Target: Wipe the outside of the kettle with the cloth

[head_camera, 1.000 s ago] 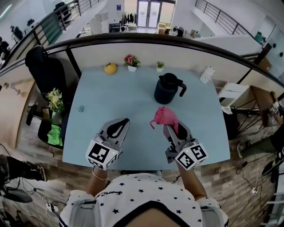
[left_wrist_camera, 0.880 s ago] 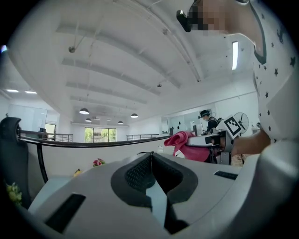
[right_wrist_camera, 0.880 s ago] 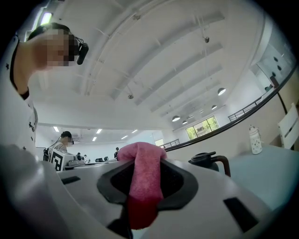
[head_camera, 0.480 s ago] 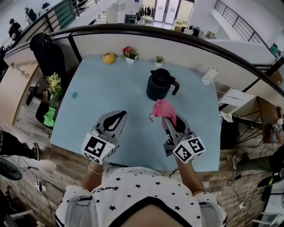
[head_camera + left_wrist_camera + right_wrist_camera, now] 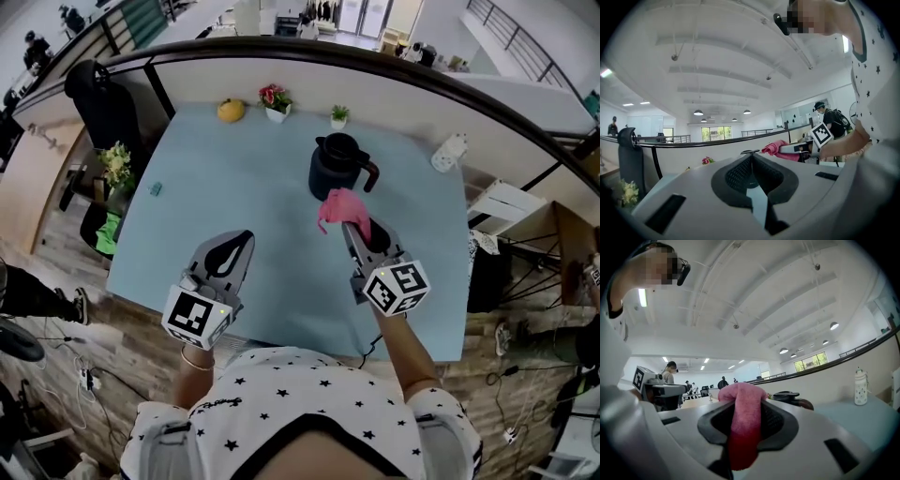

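The dark kettle (image 5: pixel 336 169) stands upright at the back middle of the light blue table (image 5: pixel 234 187), handle to the right. My right gripper (image 5: pixel 346 223) is shut on the pink cloth (image 5: pixel 338 207), which bulges from its tips just short of the kettle's near side; I cannot tell if they touch. In the right gripper view the cloth (image 5: pixel 743 423) fills the jaws of the right gripper (image 5: pixel 743 401), with the kettle's lid (image 5: pixel 786 394) just beyond. My left gripper (image 5: pixel 245 235) hovers at the front left, shut on nothing; in its own view the left gripper (image 5: pixel 751 157) has its tips together.
Along the back edge sit a yellow object (image 5: pixel 231 111), a flower pot (image 5: pixel 275 101), a small green plant (image 5: pixel 339 115) and a white bottle (image 5: pixel 448 152). A small teal item (image 5: pixel 157 188) lies at the left. A black chair (image 5: pixel 98 108) stands beyond the left corner.
My right gripper has carried the pink cloth forward, close up to the kettle. The left gripper has stayed shut at the front left and dropped back slightly.
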Available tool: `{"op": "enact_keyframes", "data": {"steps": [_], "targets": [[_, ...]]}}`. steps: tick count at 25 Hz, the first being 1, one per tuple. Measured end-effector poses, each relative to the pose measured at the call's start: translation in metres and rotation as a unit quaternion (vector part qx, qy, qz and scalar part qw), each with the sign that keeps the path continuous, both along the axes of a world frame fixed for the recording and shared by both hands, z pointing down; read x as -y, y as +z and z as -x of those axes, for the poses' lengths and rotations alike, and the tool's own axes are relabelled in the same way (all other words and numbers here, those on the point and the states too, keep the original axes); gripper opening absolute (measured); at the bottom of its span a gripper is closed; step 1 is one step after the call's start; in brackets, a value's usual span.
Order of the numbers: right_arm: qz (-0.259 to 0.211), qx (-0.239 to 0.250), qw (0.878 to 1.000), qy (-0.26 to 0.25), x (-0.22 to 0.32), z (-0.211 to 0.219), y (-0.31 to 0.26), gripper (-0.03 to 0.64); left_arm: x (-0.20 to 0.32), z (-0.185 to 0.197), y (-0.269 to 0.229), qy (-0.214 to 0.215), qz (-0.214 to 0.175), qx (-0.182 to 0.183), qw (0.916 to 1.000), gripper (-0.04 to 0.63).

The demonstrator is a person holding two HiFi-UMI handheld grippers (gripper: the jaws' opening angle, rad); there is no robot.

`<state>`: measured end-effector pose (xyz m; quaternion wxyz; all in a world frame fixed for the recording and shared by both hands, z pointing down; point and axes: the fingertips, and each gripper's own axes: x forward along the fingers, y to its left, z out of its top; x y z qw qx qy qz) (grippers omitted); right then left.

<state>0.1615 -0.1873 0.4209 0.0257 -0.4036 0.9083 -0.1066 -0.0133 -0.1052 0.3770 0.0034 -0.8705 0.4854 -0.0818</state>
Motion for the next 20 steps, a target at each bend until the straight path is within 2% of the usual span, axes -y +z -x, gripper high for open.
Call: {"op": "enact_keyframes", "data": {"steps": [3,10,15,20], "targets": [[-0.019,-0.025,0.999,0.021,0.021,-0.003,-0.003,0.104,0.004,0.014,0.003,-0.01,0.006,0.003,0.9999,0.029],[-0.017,-0.03,0.993,0.114,0.075,-0.029,-0.004,0.104,0.023,0.029,0.003,0.001,0.005,0.004,1.0,0.029],[-0.002,-0.049,0.988,0.146,0.107,-0.028,0.01,0.103,0.038,0.041,0.003,0.002,0.005,-0.002,1.0,0.029],[0.016,-0.088,0.984,0.155,0.128,-0.023,0.034,0.101,0.05,0.052,0.011,-0.006,0.014,-0.007,0.9999,0.029]]}}
